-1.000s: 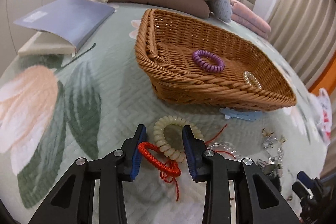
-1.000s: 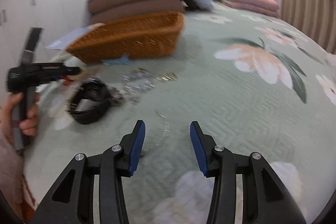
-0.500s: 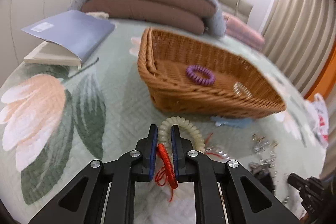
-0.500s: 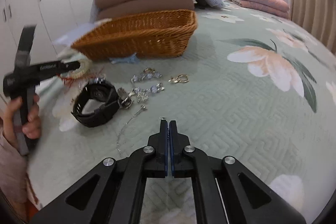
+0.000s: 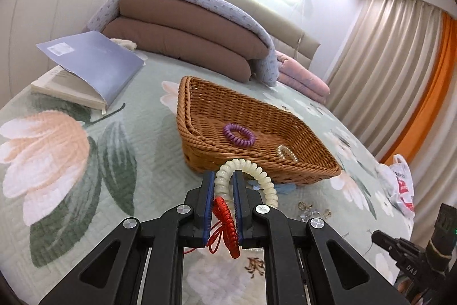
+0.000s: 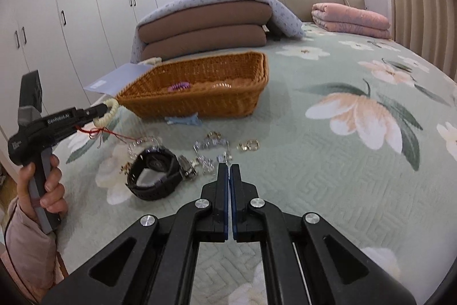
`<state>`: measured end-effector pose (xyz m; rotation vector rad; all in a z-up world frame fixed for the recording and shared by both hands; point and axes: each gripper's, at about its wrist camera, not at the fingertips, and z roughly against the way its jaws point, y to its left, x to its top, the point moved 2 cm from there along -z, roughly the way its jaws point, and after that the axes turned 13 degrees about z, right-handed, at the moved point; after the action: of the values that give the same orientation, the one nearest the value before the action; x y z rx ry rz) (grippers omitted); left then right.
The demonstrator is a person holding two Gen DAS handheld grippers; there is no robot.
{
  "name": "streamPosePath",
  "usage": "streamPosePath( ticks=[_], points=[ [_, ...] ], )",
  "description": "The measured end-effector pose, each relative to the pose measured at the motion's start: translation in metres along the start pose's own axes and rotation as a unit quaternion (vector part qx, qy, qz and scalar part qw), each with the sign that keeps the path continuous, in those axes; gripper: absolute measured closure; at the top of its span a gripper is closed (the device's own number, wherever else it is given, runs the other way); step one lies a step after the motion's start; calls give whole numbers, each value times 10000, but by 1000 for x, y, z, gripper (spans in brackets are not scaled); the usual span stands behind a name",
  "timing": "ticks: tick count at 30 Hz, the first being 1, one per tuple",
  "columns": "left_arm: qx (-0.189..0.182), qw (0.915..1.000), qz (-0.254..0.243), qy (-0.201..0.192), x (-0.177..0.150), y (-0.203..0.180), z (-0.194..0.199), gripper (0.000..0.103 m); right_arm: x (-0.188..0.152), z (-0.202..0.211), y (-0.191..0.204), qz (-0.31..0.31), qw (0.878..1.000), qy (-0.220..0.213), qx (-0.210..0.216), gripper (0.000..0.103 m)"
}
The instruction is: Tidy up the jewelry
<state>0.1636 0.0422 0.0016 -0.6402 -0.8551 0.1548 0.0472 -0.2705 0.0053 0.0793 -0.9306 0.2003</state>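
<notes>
My left gripper [image 5: 223,179] is shut on a cream spiral bracelet [image 5: 257,176] and a red braided cord bracelet [image 5: 227,222], held above the bed in front of the wicker basket [image 5: 200,150]. The basket holds a purple spiral band [image 5: 238,134] and a clear ring [image 5: 285,153]. In the right wrist view the left gripper [image 6: 98,112] with the cream bracelet [image 6: 110,112] is at the left, near the basket [image 6: 200,102]. My right gripper [image 6: 229,170] is shut and empty above the bed, just short of crystal pieces [image 6: 205,160].
On the bedspread lie a black watch [image 6: 155,173], clear bracelet [image 6: 142,143], gold earrings [image 6: 248,145], a blue clip [image 6: 184,120]. An open book [image 5: 85,73] is at the left, folded quilts [image 5: 185,33] behind, a plastic bag [image 5: 400,185] at the right.
My left gripper closed on the red cord and cream bracelet and lifted them off the bed towards the basket. My right gripper closed empty and moved forward towards the crystal pieces.
</notes>
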Motion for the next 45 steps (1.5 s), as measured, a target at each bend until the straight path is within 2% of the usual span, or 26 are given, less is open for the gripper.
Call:
streamPosePath(
  ticks=[6, 9, 13, 16, 17, 18, 20, 24, 26, 28, 30, 32, 36, 38, 39, 40, 41, 43, 44, 45],
  points=[
    [-202, 9998, -19, 84, -2, -4, 0, 90, 9, 10, 0, 37, 9999, -157, -36, 99],
    [-61, 9999, -63, 133, -3, -4, -5, 90, 8, 10, -2, 38, 9999, -136, -63, 99],
    [-22, 9997, -58, 221, -5, -3, -9, 90, -6, 4, -6, -28, 9998, 72, 168, 99],
    [-17, 9997, -64, 244, -6, -3, -10, 90, -25, -1, -3, 0, 9989, 397, 267, 89],
    [15, 9997, -72, 244, -6, -3, -10, 90, -33, -2, -1, -26, 9983, 474, 347, 82],
    [32, 9997, -74, 251, -7, -3, -10, 90, -36, -2, 1, -28, 9979, 518, 391, 76],
    [86, 9996, -57, 281, -7, -2, -11, 90, -42, 0, 8, 24, 9976, 582, 382, 70],
    [175, 9990, 10, 404, -7, 1, -13, 90, -45, -19, 8, -75, 9953, 912, 311, 68],
    [363, 9977, -18, 574, -9, 3, -16, 89, -41, -25, 5, -180, 9959, 861, 209, 68],
    [416, 9955, 105, 841, -12, 10, -20, 78, -35, -30, 3, -284, 9957, 867, 144, 67],
    [451, 9932, 310, 1031, -12, 20, -24, 48, -32, -36, 4, -292, 9951, 940, 37, 67],
    [402, 9919, 479, 1106, -11, 28, -24, 46, -29, -40, 6, -298, 9951, 941, -63, 67],
    [486, 9902, 602, 1161, -8, 36, -28, 46, -27, -45, 9, -225, 9948, 967, -219, 70],
    [497, 9887, 497, 1324, -12, 33, -36, 46, -26, -45, 9, -192, 9948, 950, -315, 81],
    [570, 9878, 381, 1397, -15, 30, -39, 46, -27, -44, 8, -202, 9947, 942, -354, 82],
    [711, 9878, 184, 1376, -17, 24, -41, 46, -26, -44, 6, -228, 9950, 921, -308, 88],
    [828, 9872, 36, 1360, -19, 20, -43, 47, -27, -43, 5, -252, 9954, 893, -245, 90],
    [1124, 9844, -245, 1329, -22, 14, -48, 65, -28, -42, 5, -262, 9956, 867, -221, 90],
    [1259, 9827, -342, 1312, -23, 12, -51, 82, -28, -41, 5, -262, 9959, 844, -201, 90],
    [1381, 9813, -420, 1277, -23, 12, -52, 88, -28, -40, 6, -258, 9961, 825, -179, 90]
  ],
)
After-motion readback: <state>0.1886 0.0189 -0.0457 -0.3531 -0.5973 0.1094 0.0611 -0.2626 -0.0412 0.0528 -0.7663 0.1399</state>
